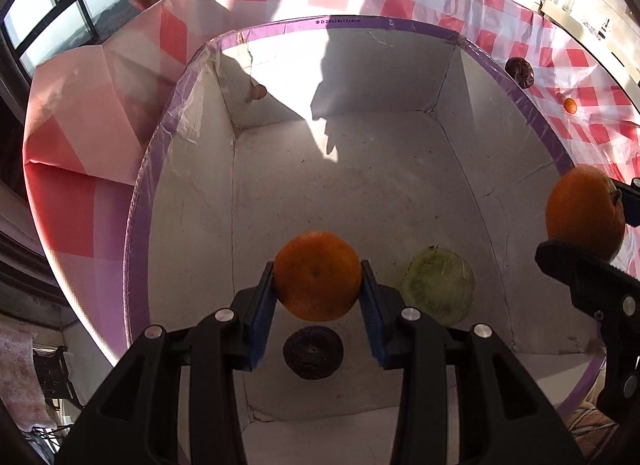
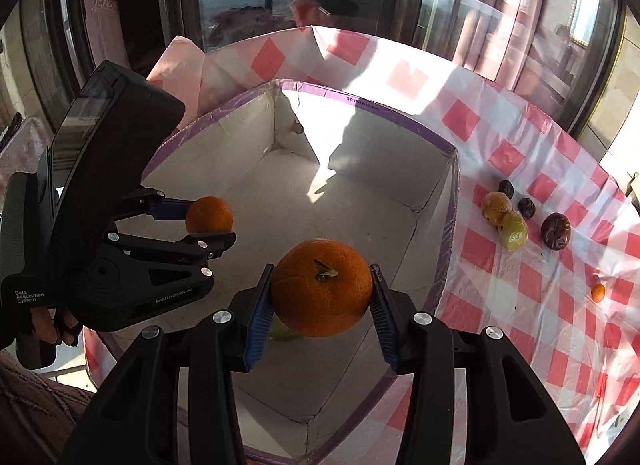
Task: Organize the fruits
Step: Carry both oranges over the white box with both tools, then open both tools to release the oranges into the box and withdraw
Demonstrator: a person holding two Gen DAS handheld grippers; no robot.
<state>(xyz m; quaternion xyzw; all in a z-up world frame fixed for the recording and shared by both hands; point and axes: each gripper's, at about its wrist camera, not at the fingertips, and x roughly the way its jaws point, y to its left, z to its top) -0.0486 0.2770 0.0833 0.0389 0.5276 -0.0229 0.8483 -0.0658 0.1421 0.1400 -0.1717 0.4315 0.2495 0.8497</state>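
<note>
Orange (image 2: 322, 287) | stem faces camera | round | right claw (image 2: 320, 293) clamped

My orange (image 2: 322, 287) hides nearly all of the greenish fruit (image 2: 282, 332) on the box floor beneath it, and in my left wrist view my right gripper (image 1: 588, 221) is cut off by the frame's edge. The pale lump (image 1: 259, 92) in the box's far corner is too small for me to name.
</note>
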